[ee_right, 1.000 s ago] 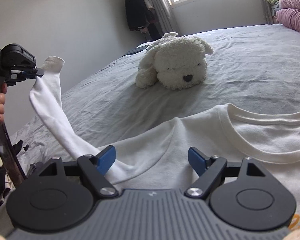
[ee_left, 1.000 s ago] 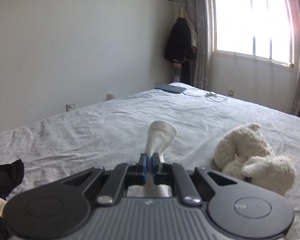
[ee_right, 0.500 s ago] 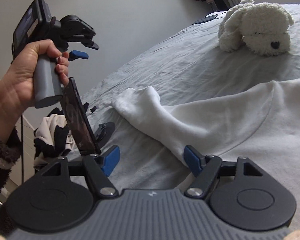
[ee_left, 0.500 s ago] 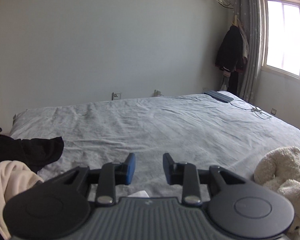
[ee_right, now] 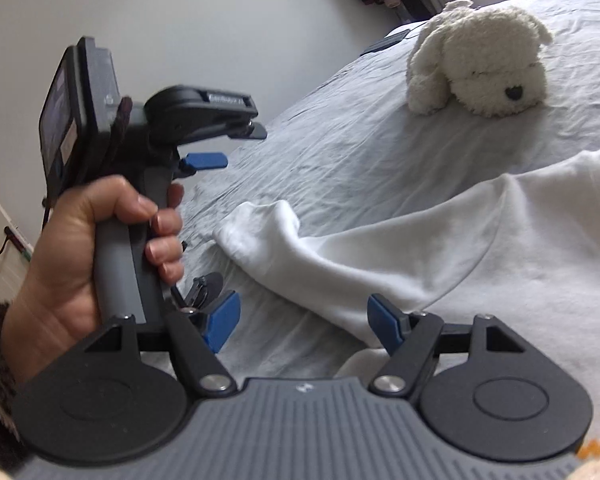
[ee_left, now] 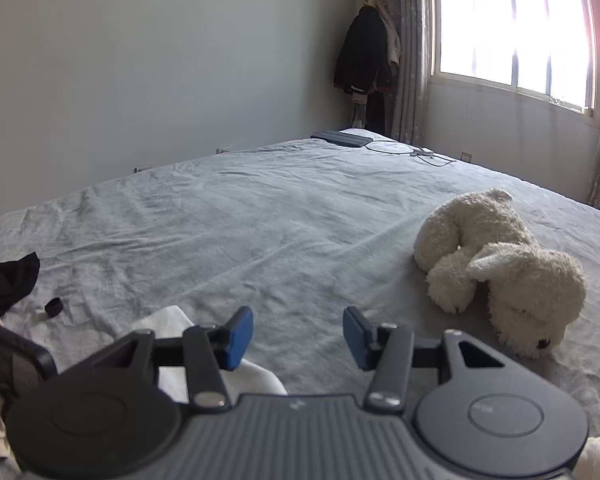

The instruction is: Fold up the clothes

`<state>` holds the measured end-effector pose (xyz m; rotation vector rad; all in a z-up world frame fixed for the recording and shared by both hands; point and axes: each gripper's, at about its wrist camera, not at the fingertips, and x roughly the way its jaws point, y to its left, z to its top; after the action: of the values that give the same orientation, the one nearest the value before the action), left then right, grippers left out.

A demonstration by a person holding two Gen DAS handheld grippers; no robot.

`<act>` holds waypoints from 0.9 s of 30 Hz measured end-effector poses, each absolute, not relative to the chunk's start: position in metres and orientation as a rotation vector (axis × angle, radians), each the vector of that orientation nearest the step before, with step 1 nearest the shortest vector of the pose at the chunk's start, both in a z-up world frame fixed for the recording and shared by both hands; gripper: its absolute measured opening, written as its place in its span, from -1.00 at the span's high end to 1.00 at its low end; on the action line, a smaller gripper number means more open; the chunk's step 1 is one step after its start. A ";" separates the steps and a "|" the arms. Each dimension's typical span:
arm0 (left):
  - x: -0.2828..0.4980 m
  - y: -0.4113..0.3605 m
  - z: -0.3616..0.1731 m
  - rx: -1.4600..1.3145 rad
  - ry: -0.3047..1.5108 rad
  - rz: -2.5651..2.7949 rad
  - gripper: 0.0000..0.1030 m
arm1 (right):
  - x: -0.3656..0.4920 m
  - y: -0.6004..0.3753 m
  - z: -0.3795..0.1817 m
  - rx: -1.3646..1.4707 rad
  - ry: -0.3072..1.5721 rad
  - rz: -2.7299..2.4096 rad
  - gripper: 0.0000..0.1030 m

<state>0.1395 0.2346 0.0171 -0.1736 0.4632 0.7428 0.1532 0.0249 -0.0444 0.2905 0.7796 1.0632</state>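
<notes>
A white long-sleeved shirt [ee_right: 520,260] lies on the grey bed sheet [ee_right: 340,140], one sleeve [ee_right: 300,248] stretched out to the left and lying flat. My left gripper [ee_left: 298,336] hovers low over the sheet, its jaws opening with nothing between them; the sleeve's cuff [ee_left: 168,320] shows just under its left finger. In the right wrist view a hand [ee_right: 100,248] holds that gripper above the cuff. My right gripper [ee_right: 304,322] is open near the sleeve's root, and its right fingertip [ee_right: 384,324] sits by the shirt's edge without pressing it.
A white plush dog [ee_left: 500,264] lies on the bed beyond the shirt. A black garment [ee_left: 4,284] and a small black ring [ee_left: 54,307] lie at the bed's left. A dark flat case with a cable [ee_left: 342,138] rests at the far edge.
The left gripper has let go of the sleeve cuff, opened and sunk toward the bed. The sleeve, held up a second ago, now lies flat. The right gripper's view has swung left.
</notes>
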 end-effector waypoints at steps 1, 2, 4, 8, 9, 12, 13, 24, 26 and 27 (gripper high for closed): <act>0.141 0.229 0.011 -0.157 0.465 0.741 0.01 | 0.155 0.022 -0.044 0.291 0.775 1.043 -0.44; 0.142 0.226 0.004 -0.143 0.470 0.734 0.01 | 0.158 0.019 -0.043 0.292 0.771 1.023 -0.44; 0.141 0.223 -0.010 -0.135 0.486 0.721 0.02 | 0.160 0.014 -0.041 0.285 0.758 0.986 -0.44; 0.133 0.233 -0.034 -0.163 0.517 0.702 0.32 | 0.162 0.002 -0.042 0.249 0.733 0.905 -0.42; 0.132 0.237 -0.038 -0.165 0.525 0.694 0.55 | 0.162 0.001 -0.043 0.237 0.731 0.884 -0.41; 0.131 0.246 -0.046 -0.168 0.546 0.670 0.65 | 0.161 0.001 -0.045 0.197 0.731 0.830 -0.27; 0.129 0.250 -0.046 -0.184 0.548 0.666 0.70 | 0.162 0.004 -0.045 0.181 0.729 0.813 -0.24; 0.122 0.267 -0.046 -0.290 0.548 0.641 0.71 | 0.209 0.041 -0.016 -0.242 0.661 0.771 -0.14; 0.123 0.267 -0.048 -0.288 0.550 0.641 0.72 | 0.222 0.046 -0.014 -0.290 0.658 0.807 -0.09; 0.124 0.267 -0.049 -0.287 0.551 0.640 0.71 | 0.227 0.048 -0.014 -0.296 0.666 0.830 -0.09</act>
<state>0.1237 0.2669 -0.0487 -0.2866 0.5513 0.6404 0.2273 0.0484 -0.0141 -0.2962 0.6661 0.8297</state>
